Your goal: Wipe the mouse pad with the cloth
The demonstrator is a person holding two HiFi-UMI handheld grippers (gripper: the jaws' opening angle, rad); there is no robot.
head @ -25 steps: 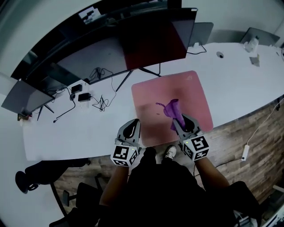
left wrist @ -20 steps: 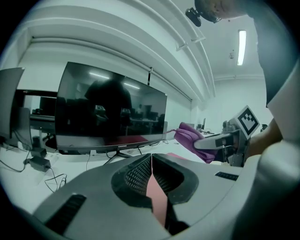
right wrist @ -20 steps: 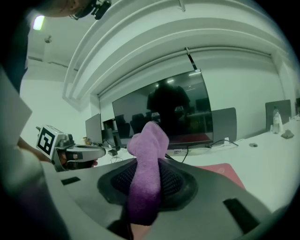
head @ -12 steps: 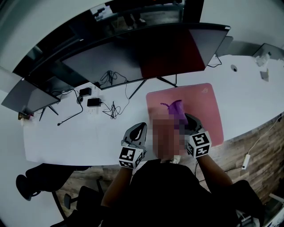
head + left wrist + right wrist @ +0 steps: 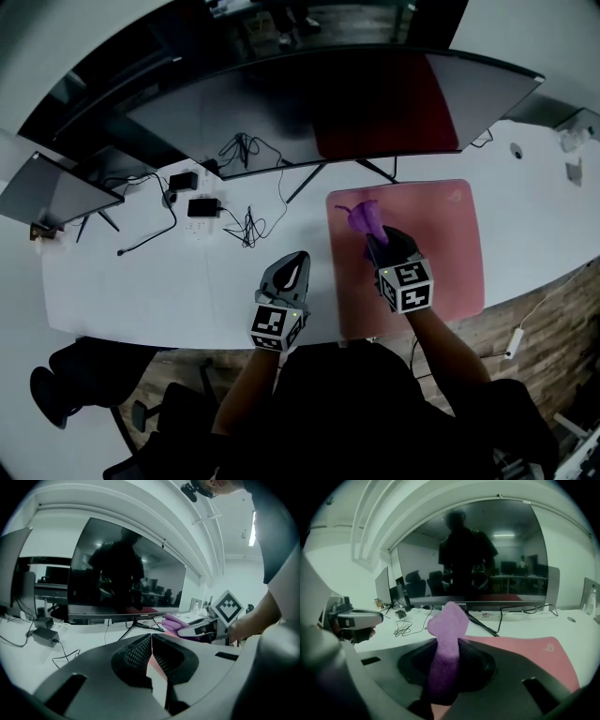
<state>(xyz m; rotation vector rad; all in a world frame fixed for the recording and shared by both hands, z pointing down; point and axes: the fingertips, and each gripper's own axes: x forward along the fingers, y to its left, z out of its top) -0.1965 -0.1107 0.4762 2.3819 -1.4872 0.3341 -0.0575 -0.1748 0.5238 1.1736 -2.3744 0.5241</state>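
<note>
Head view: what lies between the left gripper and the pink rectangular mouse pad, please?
Bare white desk separates left gripper and pink mouse pad; head view shows it.

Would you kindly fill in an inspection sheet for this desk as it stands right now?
Surface: white desk, curved front edge.
Job's things: pink mouse pad lying flat; purple cloth at its far left part.
Clutter: two power adapters left of the pad.
Grippers: right gripper shut on the cloth, over the pad; left gripper shut, holding nothing, beside the pad.
Cables: loose tangle by the adapters.
Surroundings: wide monitor behind the pad; wooden floor; office chair.
</note>
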